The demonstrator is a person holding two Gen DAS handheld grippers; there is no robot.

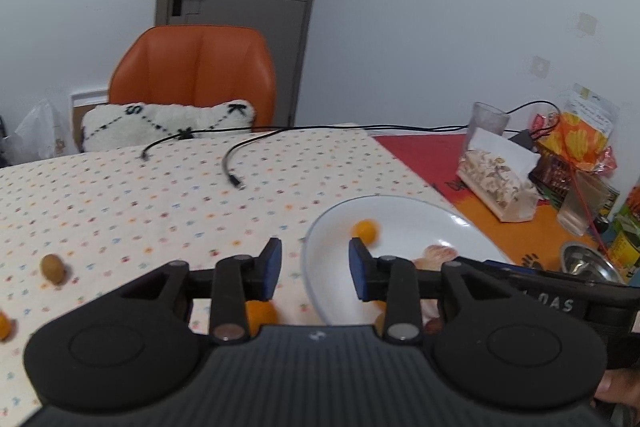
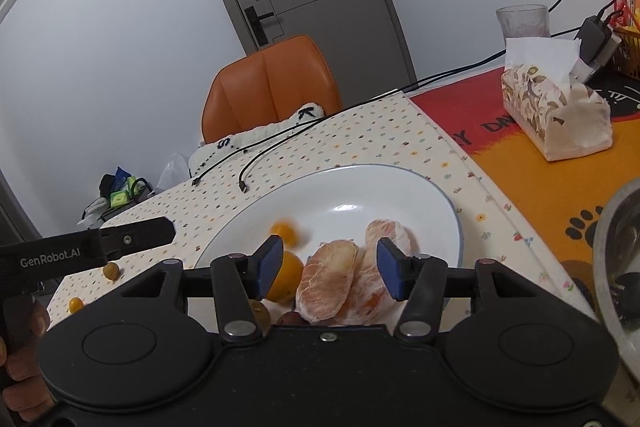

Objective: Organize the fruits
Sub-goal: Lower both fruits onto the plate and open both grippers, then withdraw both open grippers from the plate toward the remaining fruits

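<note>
Nearest, right tongs (image 2: 326, 269): blue pads apart, nothing between them, poised over the near part of the plate; the peeled segments lie beyond the gap, not gripped.

Left tongs (image 1: 316, 269): pads parted, gripping nothing, hovering across the plate's left rim.

White plate (image 2: 420, 195) on the desk (image 1: 120, 195), already holding:
- two peeled citrus segments (image 2: 332, 275), leaning against each other, near side;
- one orange fruit (image 2: 286, 277) just left of them, partly behind the right tongs' left pad;
- one small orange fruit (image 2: 285, 231) further in, blurred, so possibly rolling;
- a yellowish piece (image 2: 260, 313) and a reddish piece (image 2: 290, 317) at the near edge, mostly hidden by the tongs' body; kind cannot be told.

Loose on the patterned cloth, outside the plate, left side:
- an orange fruit (image 1: 262, 313) close under the left tongs, beside the rim;
- a brown-green oval fruit (image 1: 53, 268), well apart from the plate;
- a small orange fruit (image 1: 4, 325) at the picture's left edge.

Judged progress: well under way, not complete. Most fruit sits in the plate; at least three pieces seem left to gather, the nearest directly beside the left tongs.

Further back, not part of the job: two cable ends (image 1: 236, 181), tissue box (image 2: 556, 115), steel bowl (image 1: 588, 263) at right, glass cup (image 2: 522, 21), orange chair (image 1: 196, 75) with a white cushion (image 1: 168, 123).
</note>
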